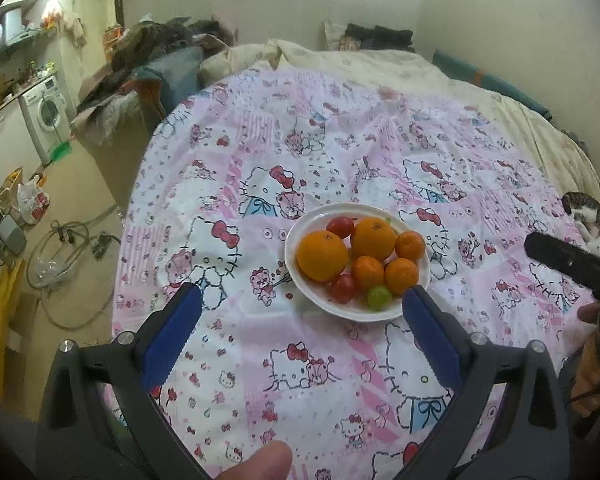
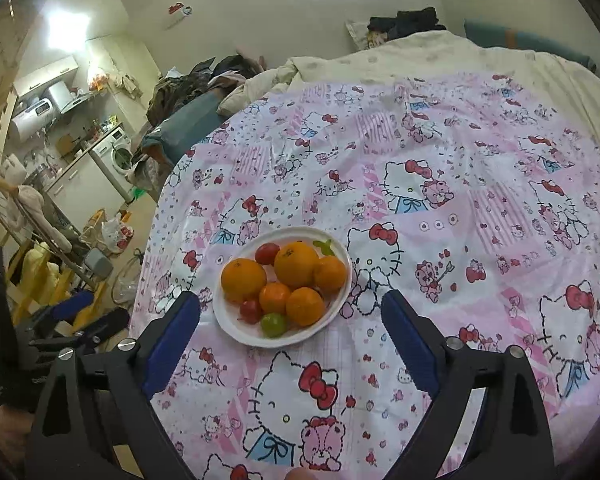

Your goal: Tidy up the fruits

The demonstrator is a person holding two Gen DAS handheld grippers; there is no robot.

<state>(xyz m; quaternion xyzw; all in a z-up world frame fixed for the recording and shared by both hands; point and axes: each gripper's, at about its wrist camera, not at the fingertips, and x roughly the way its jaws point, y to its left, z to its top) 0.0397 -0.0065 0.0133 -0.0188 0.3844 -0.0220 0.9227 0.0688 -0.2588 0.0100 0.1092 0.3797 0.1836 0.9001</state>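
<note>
Both claws, left (image 1: 302, 300) and right (image 2: 290, 304), hang spread and empty before a fruit-filled plate (image 1: 300, 276) on the bed's cartoon-print sheet (image 1: 340, 152). A cat (image 1: 588, 220) lies at three o'clock.

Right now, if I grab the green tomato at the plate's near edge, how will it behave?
The green tomato is small, round and glossy, so it will probably slip or roll. It sits at the rim of the white plate, against a red tomato, so a nudge may push it off. Likely soft: squeeze gently.
</note>
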